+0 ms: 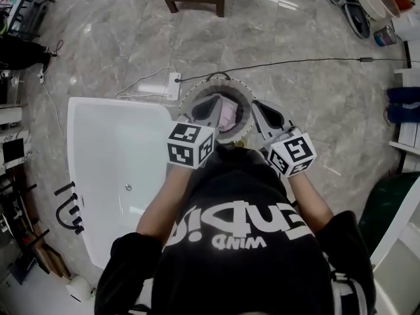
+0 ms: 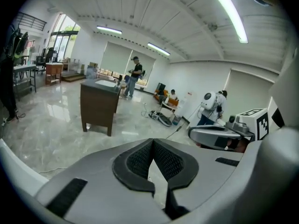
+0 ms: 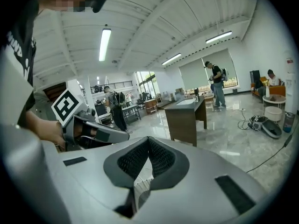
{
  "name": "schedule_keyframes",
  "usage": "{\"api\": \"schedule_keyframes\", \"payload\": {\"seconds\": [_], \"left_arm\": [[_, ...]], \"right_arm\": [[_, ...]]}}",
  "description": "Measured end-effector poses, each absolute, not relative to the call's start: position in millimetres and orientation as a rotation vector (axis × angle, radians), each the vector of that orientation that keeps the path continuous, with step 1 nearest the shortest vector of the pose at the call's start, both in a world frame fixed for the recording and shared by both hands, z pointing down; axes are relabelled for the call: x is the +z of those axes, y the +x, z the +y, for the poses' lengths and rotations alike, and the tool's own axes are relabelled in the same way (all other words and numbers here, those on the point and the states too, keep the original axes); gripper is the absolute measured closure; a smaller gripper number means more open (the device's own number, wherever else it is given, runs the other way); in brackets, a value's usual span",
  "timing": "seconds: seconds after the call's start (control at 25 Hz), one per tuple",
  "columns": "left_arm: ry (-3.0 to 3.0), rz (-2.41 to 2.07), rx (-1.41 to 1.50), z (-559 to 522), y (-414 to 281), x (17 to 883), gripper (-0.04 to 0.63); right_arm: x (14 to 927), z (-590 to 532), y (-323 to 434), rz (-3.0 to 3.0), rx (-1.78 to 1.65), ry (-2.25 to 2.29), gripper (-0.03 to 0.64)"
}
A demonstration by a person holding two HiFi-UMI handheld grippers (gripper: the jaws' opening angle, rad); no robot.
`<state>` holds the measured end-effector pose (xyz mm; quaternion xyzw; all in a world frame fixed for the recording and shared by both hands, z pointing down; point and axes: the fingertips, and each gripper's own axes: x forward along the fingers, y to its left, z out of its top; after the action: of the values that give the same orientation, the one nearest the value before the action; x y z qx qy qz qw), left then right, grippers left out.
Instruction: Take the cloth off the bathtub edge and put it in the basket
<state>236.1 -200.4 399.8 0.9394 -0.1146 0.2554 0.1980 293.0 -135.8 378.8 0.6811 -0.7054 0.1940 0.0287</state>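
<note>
Cloth of soft pink fabric (image 1: pixel 226 115) lay bunched in the round white basket (image 1: pixel 244 97) beside the white bathtub (image 1: pixel 111 149) in the head view; it looked light and limp, best pinched at a raised fold. In the left gripper view the left gripper (image 2: pixel 153 141) had its jaws together on nothing, and in the right gripper view the right gripper (image 3: pixel 148 139) was likewise closed and empty

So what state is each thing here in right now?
cloth, lying inside the basket.
basket, upright on the floor, cloth in it.
left gripper, shut, empty.
right gripper, shut, empty.
bathtub, no cloth seen on its edge.
</note>
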Motion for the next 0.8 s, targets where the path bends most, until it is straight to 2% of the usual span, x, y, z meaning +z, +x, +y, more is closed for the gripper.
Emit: {"api": "schedule_keyframes", "payload": {"seconds": [0.8], "left_arm": [[3.026,-0.079,0.289,-181.7,241.6,314.5,0.583]], "right_arm": [[319.1,-134.2,299.9,-2.266,0.331,2.164,0.607]]}}
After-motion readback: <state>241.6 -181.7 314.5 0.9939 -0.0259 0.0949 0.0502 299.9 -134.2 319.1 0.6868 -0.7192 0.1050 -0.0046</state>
